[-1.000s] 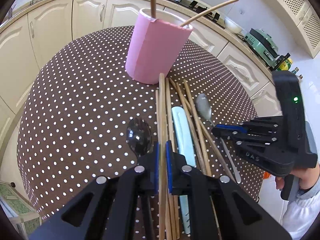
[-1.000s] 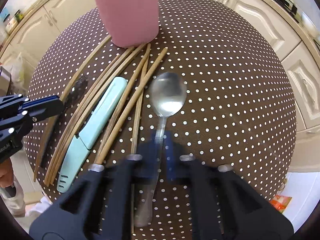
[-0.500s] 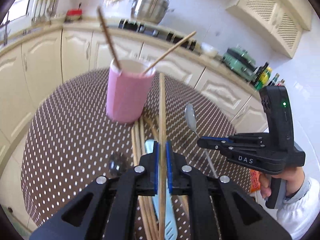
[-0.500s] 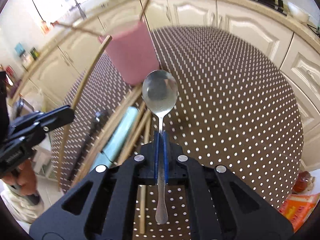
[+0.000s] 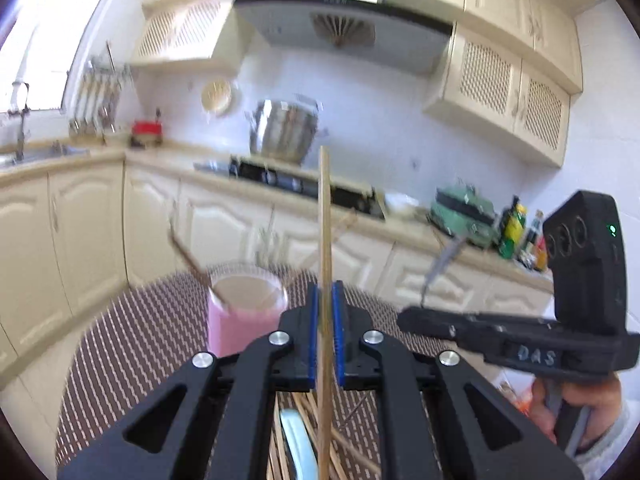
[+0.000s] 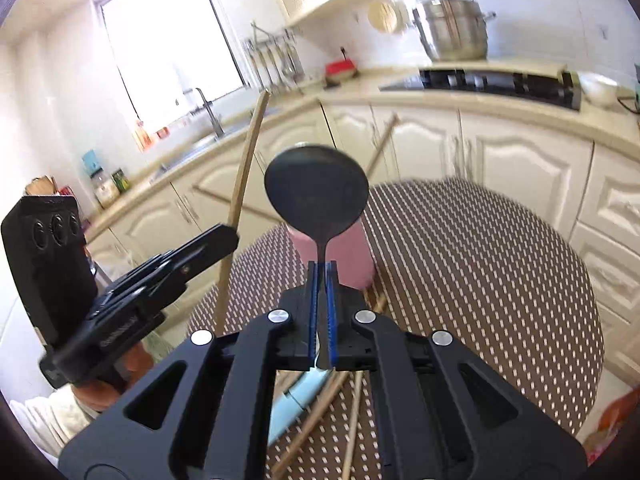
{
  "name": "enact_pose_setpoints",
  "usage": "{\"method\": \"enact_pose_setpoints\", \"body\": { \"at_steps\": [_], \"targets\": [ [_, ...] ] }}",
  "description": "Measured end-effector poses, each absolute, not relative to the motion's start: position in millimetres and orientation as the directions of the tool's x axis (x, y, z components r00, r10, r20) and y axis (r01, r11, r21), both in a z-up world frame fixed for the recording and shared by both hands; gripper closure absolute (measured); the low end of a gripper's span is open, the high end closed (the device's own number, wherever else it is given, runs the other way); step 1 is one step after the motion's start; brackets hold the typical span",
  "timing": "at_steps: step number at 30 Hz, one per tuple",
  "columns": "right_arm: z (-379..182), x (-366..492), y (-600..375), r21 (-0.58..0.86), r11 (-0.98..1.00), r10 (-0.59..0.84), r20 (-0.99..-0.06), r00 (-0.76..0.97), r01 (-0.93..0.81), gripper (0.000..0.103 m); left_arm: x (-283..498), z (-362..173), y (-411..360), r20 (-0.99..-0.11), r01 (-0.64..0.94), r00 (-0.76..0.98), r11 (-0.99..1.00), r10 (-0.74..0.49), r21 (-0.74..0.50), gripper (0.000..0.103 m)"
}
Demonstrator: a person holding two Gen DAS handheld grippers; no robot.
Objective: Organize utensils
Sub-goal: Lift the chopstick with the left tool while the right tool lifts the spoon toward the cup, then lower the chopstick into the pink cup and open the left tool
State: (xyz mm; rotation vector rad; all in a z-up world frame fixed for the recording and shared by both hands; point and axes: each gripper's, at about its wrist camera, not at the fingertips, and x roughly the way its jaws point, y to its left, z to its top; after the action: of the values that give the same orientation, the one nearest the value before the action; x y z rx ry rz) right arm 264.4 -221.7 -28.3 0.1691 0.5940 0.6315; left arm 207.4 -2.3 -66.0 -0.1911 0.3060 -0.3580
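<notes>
The bench is round and covered with a brown cloth with white dots; it stands in a kitchen with cream cabinets, a black hob on the counter, a steel pot on the hob, a range hood above it, and a sink with a tap below a bright window.

A pink cup stands upright on the bench; two sticks lean out of its mouth.

The left gripper has its jaws closed narrowly on a single wooden chopstick; the long axis of the chopstick runs upright through the jaws, the upper end pointing toward the hob and the lower end hanging down toward the bench.

The right gripper has its jaws closed on the handle of a metal spoon; the long axis of the spoon is near upright, bowl uppermost, in front of the pink cup in the right wrist view.

Loose chopsticks and a pale blue utensil lie flat on the bench below both grippers; the chopsticks lie at crossing angles.
</notes>
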Motion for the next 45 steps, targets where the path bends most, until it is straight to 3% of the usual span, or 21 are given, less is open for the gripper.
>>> {"method": "enact_pose_setpoints", "body": {
  "at_steps": [17, 36, 45],
  "targets": [
    [8.6, 328.2, -203.6, 0.319, 0.763, 0.646, -0.350, 0.678, -0.562, 0.099, 262.5, -15.3, -3.4, 0.081, 0.164, 0.986, 0.959, -0.149, -0.232, 0.096],
    [-4.0, 365.1, -204.2, 0.332, 0.734, 0.679, -0.327, 0.657, -0.593, 0.099, 300.7, -36.5, -16.1, 0.120, 0.044, 0.993, 0.982, -0.022, -0.182, 0.096],
    [-13.1, 377.1, -195.6, 0.346, 0.727, 0.686, -0.335, 0.646, -0.593, 0.099, 298.3, -41.3, -30.1, 0.157, 0.029, 0.988, 0.995, -0.015, -0.092, 0.096]
  ]
}}
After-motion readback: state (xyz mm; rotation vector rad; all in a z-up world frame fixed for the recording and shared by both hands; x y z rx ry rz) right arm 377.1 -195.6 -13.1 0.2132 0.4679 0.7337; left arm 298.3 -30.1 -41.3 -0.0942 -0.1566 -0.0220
